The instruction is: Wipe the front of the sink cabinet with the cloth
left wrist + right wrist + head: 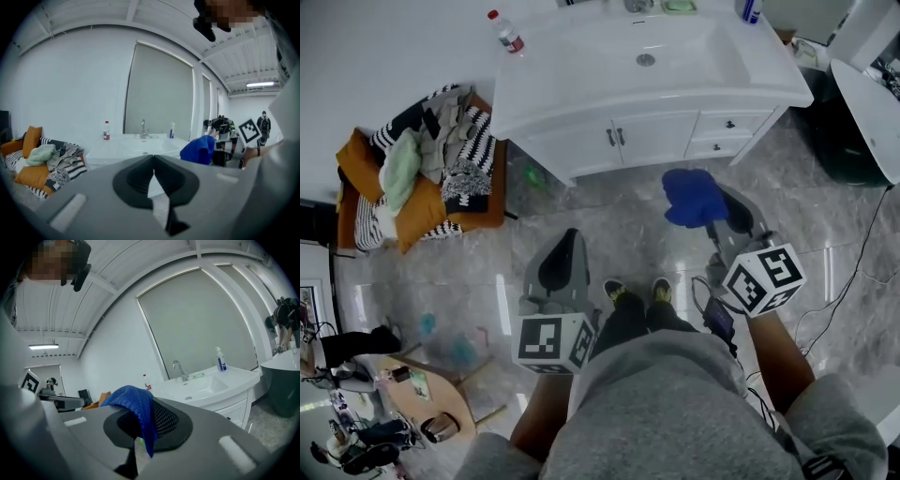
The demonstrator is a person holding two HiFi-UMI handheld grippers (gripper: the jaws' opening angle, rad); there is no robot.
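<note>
The white sink cabinet [661, 137] stands ahead of me, its two doors and two drawers shut below the basin [646, 58]. My right gripper [710, 217] is shut on a blue cloth [692, 196], held above the floor a little short of the cabinet front. In the right gripper view the blue cloth [136, 408] drapes over the closed jaws, with the cabinet [234, 404] beyond. My left gripper [567, 236] hangs lower and to the left, shut and empty. The left gripper view shows the cloth [199, 149] off to its right.
A pile of orange cushions and clothes [422, 169] lies left of the cabinet. A red-capped bottle [507, 31] and a blue bottle [750, 8] stand on the counter. A white fixture [867, 112] and a floor cable [853, 272] are at the right. My shoes [637, 291] are on marble floor.
</note>
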